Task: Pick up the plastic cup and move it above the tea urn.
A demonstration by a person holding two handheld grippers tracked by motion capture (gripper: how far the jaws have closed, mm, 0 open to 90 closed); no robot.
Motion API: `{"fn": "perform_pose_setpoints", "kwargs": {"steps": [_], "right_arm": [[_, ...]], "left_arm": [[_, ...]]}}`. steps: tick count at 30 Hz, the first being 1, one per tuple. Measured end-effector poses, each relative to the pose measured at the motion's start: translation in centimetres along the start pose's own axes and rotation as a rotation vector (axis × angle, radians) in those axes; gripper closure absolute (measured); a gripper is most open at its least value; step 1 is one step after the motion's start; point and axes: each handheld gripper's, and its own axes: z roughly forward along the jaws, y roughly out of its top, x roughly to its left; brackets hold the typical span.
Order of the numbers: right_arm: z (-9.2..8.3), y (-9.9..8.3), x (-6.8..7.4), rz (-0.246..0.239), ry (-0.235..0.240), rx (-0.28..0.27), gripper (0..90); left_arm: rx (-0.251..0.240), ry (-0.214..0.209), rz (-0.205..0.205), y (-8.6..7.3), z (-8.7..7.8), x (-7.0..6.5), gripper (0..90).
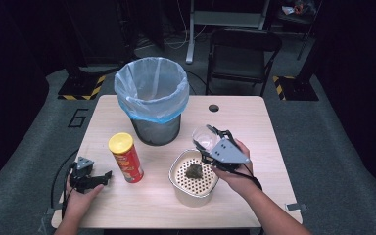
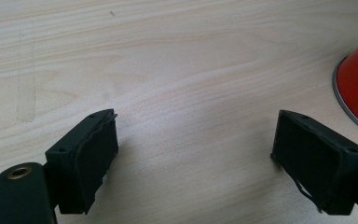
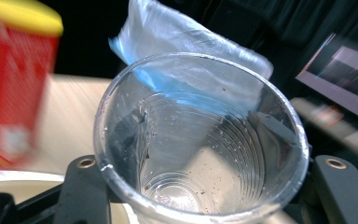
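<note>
On the light wooden table (image 1: 254, 122), near its right front, the right gripper (image 1: 210, 142) grips a clear plastic cup (image 1: 204, 137), its jaws closed about halfway on the cup's ribbed wall. The cup is held tilted, clear of the table, above the far rim of a white perforated strainer basket (image 1: 194, 182). In the right gripper view the cup (image 3: 200, 140) is seen mouth-on between the two black jaws; its inside carries small dark specks and droplets, and no liquid is visible. A dark, wet-looking clump (image 1: 194, 171) lies on the holed floor of the strainer basket.

At the left front edge, the left gripper (image 1: 108, 175) rests low on the table with nothing between its jaws. In the left gripper view its pads (image 2: 95, 158) stand wide apart over bare wood.

A red crisps tube with a yellow lid (image 1: 126, 157) stands upright between the left gripper and the strainer basket, touching neither. Behind it, at the table's far middle, stands a dark waste bin lined with a pale blue plastic bag (image 1: 152, 93), its mouth open. A black folding chair (image 1: 242, 54) stands on the floor beyond the table.
</note>
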Motion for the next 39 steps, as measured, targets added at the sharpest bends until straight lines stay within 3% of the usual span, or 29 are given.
{"fn": "perform_pose_setpoints", "kwargs": {"steps": [3,5,8,10,15,20,23,27,29,30,35,36,39], "right_arm": [[0.0,-0.4,-0.9,0.194,0.058,-0.018,39.4],[-0.2,-0.6,-1.3,0.287,0.101,-0.023,39.4],[-0.4,-0.7,-1.7,0.407,0.154,-0.056,39.5],[-0.7,-0.4,-1.9,0.456,0.179,-0.076,39.6],[-1.2,1.4,-2.3,0.471,0.214,-0.087,39.8],[-1.0,4.7,-3.2,0.414,0.207,-0.104,39.7],[0.1,6.9,-4.1,0.386,0.202,-0.1,39.6],[2.1,10.0,-5.5,0.354,0.167,-0.096,39.1],[4.0,11.7,-6.5,0.363,0.149,-0.084,38.9],[4.0,11.7,-6.5,0.363,0.149,-0.084,38.9],[8.8,13.6,-8.2,0.372,0.105,-0.039,38.5],[8.8,13.6,-8.2,0.372,0.105,-0.039,38.5],[11.0,13.9,-8.6,0.369,0.098,-0.002,38.2]], "left_arm": [[-0.006,-0.002,-0.012,0.0,0.1,-0.1,13.6],[-0.005,-0.002,-0.009,0.0,0.1,0.0,13.6],[-0.005,-0.003,-0.009,0.0,0.1,0.0,13.6],[-0.005,-0.002,-0.01,0.0,0.1,0.0,13.6],[-0.006,-0.003,-0.012,0.0,0.1,-0.1,13.3],[0.003,-0.009,-0.01,0.0,0.0,-0.1,13.0],[0.003,-0.008,0.0,0.0,0.0,-0.1,12.9],[0.006,-0.019,0.003,0.0,0.0,-0.1,11.6],[0.001,-0.018,0.0,0.0,0.0,-0.2,11.6],[0.001,-0.018,0.0,0.0,0.0,-0.2,11.6],[-0.001,-0.015,-0.003,-0.1,0.1,-0.2,11.6],[-0.001,-0.015,-0.003,-0.1,0.1,-0.2,11.6],[-0.001,-0.01,0.005,0.0,0.0,-0.2,11.7]]}}
